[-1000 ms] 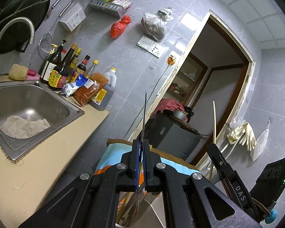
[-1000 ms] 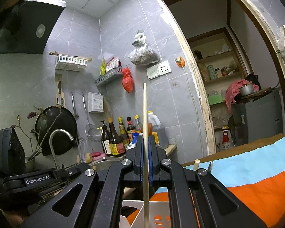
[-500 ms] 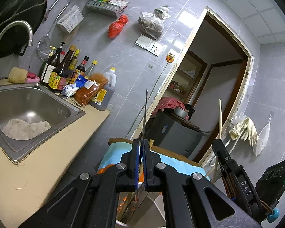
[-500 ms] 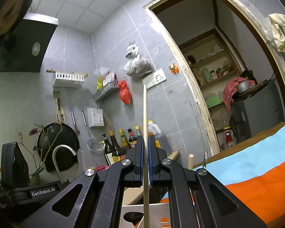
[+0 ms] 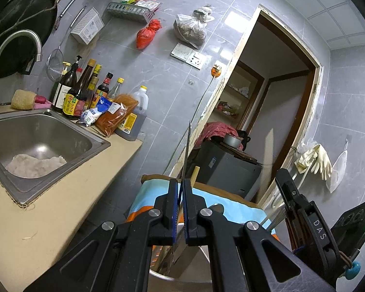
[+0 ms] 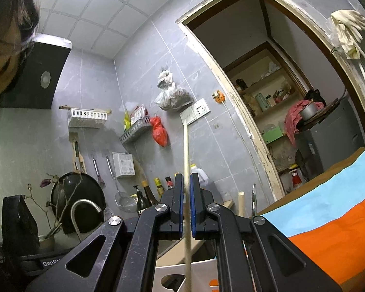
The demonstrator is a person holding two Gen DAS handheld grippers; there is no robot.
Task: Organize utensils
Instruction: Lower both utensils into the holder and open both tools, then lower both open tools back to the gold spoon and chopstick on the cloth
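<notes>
My left gripper [image 5: 180, 182] is shut on a thin flat metal utensil [image 5: 187, 150], seen edge-on and standing upright between the pads; its lower end reaches down toward a metal holder rim [image 5: 163, 275]. My right gripper [image 6: 186, 177] is shut on a long pale wooden stick [image 6: 186, 146], held upright, with its lower end over a white perforated utensil holder [image 6: 172, 271]. A second wooden handle [image 6: 241, 203] and a metal handle [image 6: 254, 198] stand up behind the right gripper. The right gripper shows at the lower right of the left wrist view [image 5: 301, 209].
A steel sink [image 5: 68, 138] with a white cloth lies on the left in a beige counter [image 5: 60, 204]. Sauce bottles [image 5: 82, 92] stand behind it. A blue and orange cloth [image 6: 328, 209] covers a surface on the right. A doorway [image 5: 275, 112] opens behind.
Both grippers have tilted upward and lifted slightly, each still holding its utensil. The right view now shows more ceiling, and the bottles and tap sit lower in it.
</notes>
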